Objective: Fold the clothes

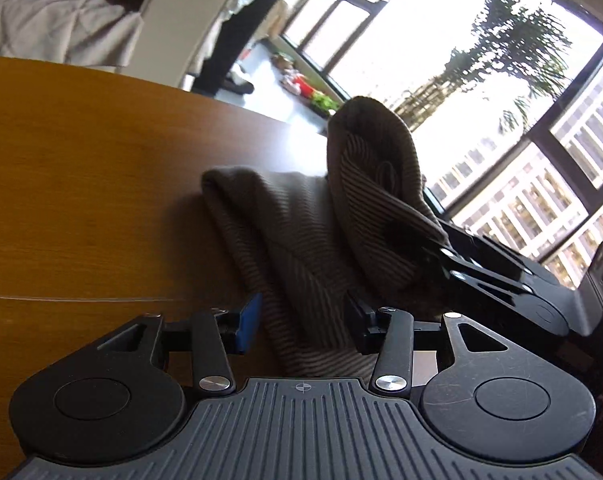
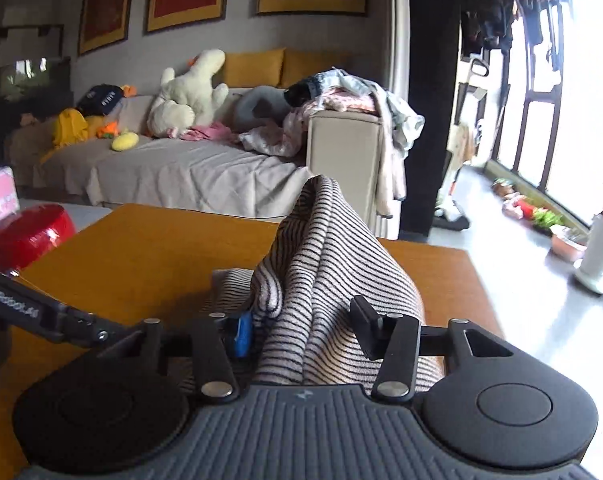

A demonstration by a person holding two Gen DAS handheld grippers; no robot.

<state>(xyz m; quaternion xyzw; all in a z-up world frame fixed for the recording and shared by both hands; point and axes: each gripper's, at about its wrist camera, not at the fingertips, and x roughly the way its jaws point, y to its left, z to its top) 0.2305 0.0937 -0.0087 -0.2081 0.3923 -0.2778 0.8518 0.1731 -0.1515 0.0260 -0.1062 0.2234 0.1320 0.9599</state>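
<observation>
So the striped knit garment [image 1: 301, 236], pale beige with thin dark lines, is lying bunched on the orange-brown wooden table [image 1: 81, 200], and part of it is standing up in a tall peak [image 2: 321, 232] instead of lying flat. The left tool [image 1: 301, 326] is sitting low over the near end of the cloth with its two fingers spread apart, one blue pad [image 1: 248, 322] on the left and a dark pad on the right, and the fabric is running loose through the gap between them, so it's released and not pinching anything. The right tool [image 2: 301, 330] is a different story in its own camera: cloth is filling the whole space between its fingers and draping over them, and from the left wrist view its black fingers [image 1: 441, 256] are looking pressed together on a fold of the garment, so I'm reading that as clenched on the fabric, holding up the raised part. The two tools are sitting near each other at the same end of the garment. Further out, a red round container [image 2: 33, 232] is sitting past the table's left edge, a grey-covered sofa [image 2: 173, 168] is piled with plush toys and loose clothes behind it, and big dark-framed windows [image 1: 501, 80] are blazing white on the right.
</observation>
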